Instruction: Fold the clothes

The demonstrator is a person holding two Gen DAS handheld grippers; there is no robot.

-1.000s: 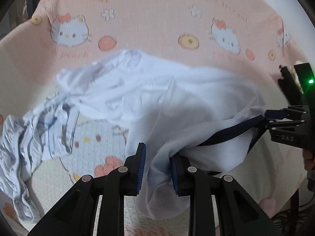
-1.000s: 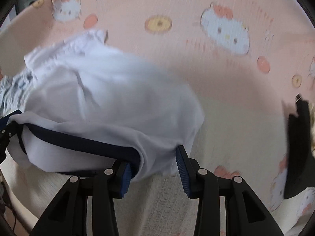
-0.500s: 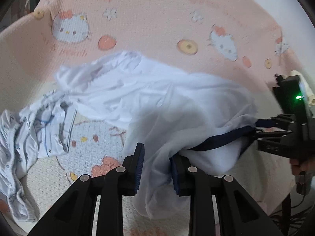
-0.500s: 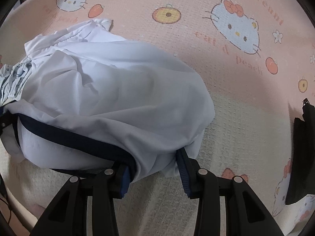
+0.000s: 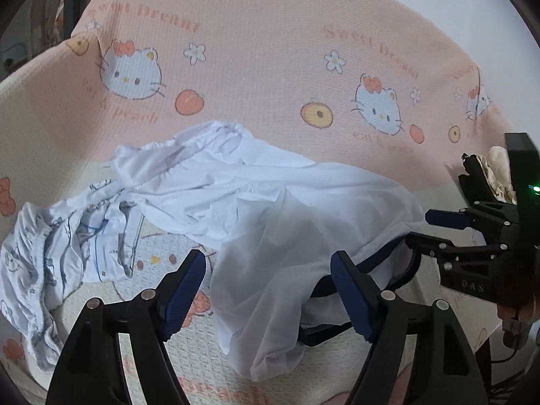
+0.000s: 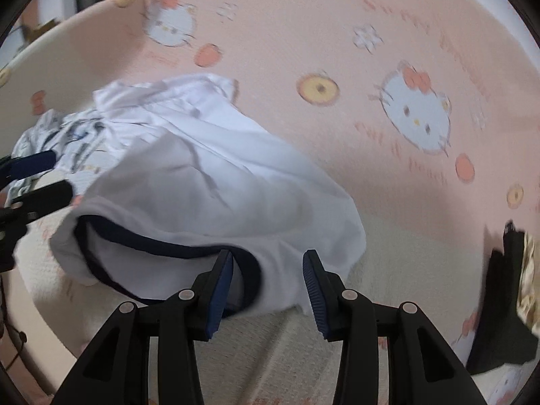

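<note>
The white shirt (image 5: 270, 209) is lying in a loose heap on the blanket (image 5: 256, 67), its navy-trimmed opening (image 6: 162, 243) facing me and its body trailing away toward the blanket's pink band. I am judging it light, thin and limp: the near fold is letting light through, and it is sagging wherever nothing is bearing it. It will drape and slide, not hold a crease, so each edge will need laying flat. The trim looks the firmest line on it; I am judging that band, or the corners either side of it, the best place to take hold.

My left gripper (image 5: 268, 290) has just been opening. Its jaws are standing spread, with the shirt's near fold lying between them and the pads pressing on nothing. My right gripper (image 6: 268, 283) has also just been opening. Its jaws are standing apart over the trim at the shirt's near right corner, cloth between them but not pinched. That view is blurred, so I cannot tell whether the left pad is brushing the trim.

Just beside the shirt's far left end, a striped garment (image 5: 60, 253) is lying crumpled. Well to the shirt's right, a dark object (image 6: 503, 307) is sitting at the blanket's edge.
</note>
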